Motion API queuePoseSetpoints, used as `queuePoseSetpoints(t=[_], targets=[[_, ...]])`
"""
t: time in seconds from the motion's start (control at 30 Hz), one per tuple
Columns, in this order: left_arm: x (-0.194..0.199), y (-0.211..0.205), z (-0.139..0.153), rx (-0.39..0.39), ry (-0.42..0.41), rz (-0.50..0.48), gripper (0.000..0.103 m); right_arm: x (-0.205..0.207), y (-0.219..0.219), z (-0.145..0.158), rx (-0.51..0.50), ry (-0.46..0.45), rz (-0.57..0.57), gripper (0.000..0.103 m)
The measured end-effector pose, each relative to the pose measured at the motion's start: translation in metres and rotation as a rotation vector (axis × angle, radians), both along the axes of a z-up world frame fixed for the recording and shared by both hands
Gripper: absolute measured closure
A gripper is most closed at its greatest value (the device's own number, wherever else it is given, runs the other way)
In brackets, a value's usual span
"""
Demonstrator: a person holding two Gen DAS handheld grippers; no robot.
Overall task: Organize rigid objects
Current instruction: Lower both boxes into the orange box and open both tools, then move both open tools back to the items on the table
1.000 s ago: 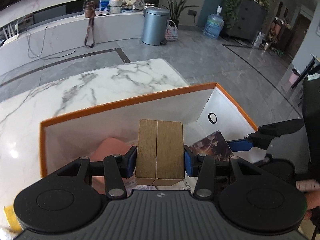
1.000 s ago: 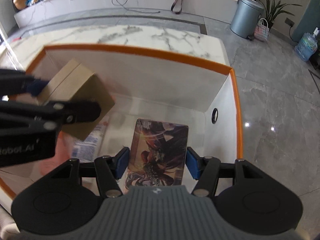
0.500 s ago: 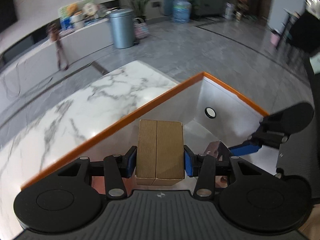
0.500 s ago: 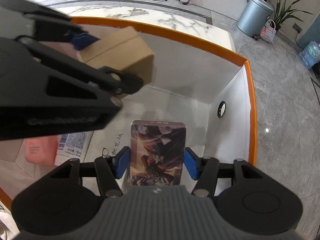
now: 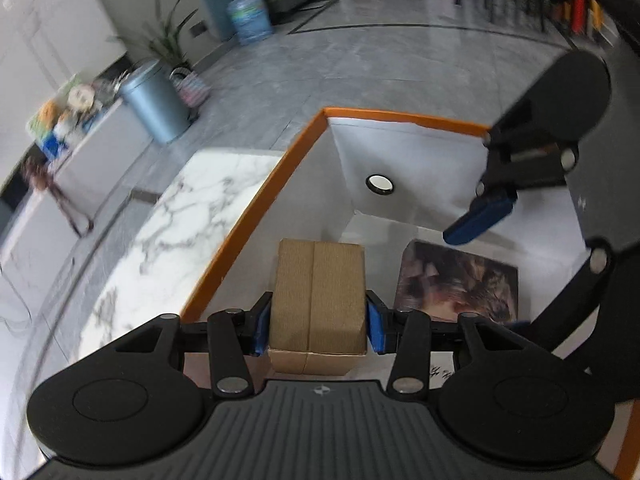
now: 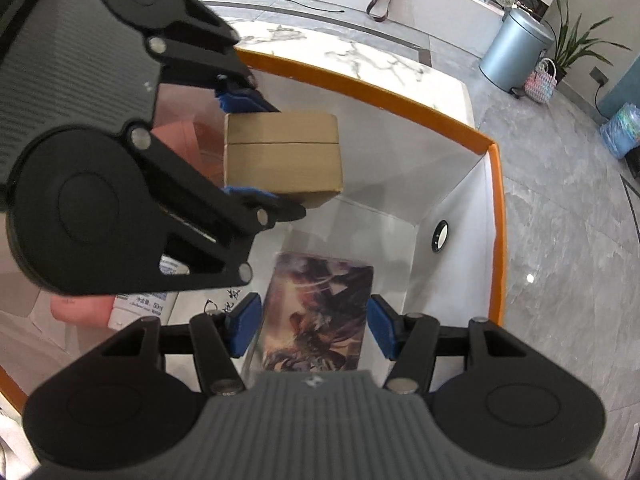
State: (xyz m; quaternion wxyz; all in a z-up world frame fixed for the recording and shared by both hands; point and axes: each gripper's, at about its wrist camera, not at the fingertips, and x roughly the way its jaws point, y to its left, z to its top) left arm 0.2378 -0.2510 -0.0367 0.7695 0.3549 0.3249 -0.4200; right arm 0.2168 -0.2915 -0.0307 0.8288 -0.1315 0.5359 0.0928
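Since a second ago the left gripper has rolled hard, so the orange-rimmed box now runs slantwise through its view rather than straight across. The left jaws are closing a little, and their blue pads press both sides of the brown cardboard box, which hangs inside the box's walls, above its floor. In the right wrist view that cardboard box is up near the back wall, the left gripper reaching in from the left.

The right gripper has barely shifted. The picture card box sits between its jaws, but a sliver of gap shows at each blue pad, so the jaws appear to have let go; whether the card box lies flat on the floor or leans I cannot tell. From the left wrist, the picture card box is just right of the cardboard box, with one blue pad of the right gripper hovering above it.

The white floor between the card box and the end wall with the round hole is bare. A pink packet fills the left part. The orange rim stands at the marble surface's far-right edge, with grey floor beyond.
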Motion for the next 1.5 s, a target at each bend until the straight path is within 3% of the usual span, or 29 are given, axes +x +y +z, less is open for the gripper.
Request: queuePoseSetpoints(t=[0.2, 0.33, 0.53, 0.77, 1.13, 1.3, 1.5], targets=[[-0.009, 0.003, -0.011, 0.054, -0.064, -0.120, 0.052, -0.006, 0.004, 0.002, -0.009, 0.007, 0.028, 0.044], [-0.031, 0.002, -0.029, 0.160, -0.196, -0.244, 0.051, -0.006, 0.000, 0.001, 0.031, 0.030, -0.001, 0.044], [-0.031, 0.005, -0.037, 0.164, -0.209, -0.205, 0.041, -0.006, 0.001, 0.004, 0.028, 0.024, -0.006, 0.044], [-0.031, 0.011, -0.020, 0.137, -0.206, -0.186, 0.041, -0.006, -0.001, 0.003, 0.025, 0.026, -0.013, 0.044], [-0.040, 0.051, 0.038, -0.029, -0.042, -0.023, 0.045, -0.017, 0.014, 0.035, 0.089, -0.053, -0.011, 0.044], [-0.045, 0.085, 0.066, -0.086, 0.010, 0.078, 0.047, -0.028, 0.040, 0.059, 0.140, -0.106, 0.042, 0.055], [-0.054, 0.136, 0.087, -0.087, 0.025, 0.239, 0.048, -0.038, 0.083, 0.082, 0.195, -0.145, 0.119, 0.055]])
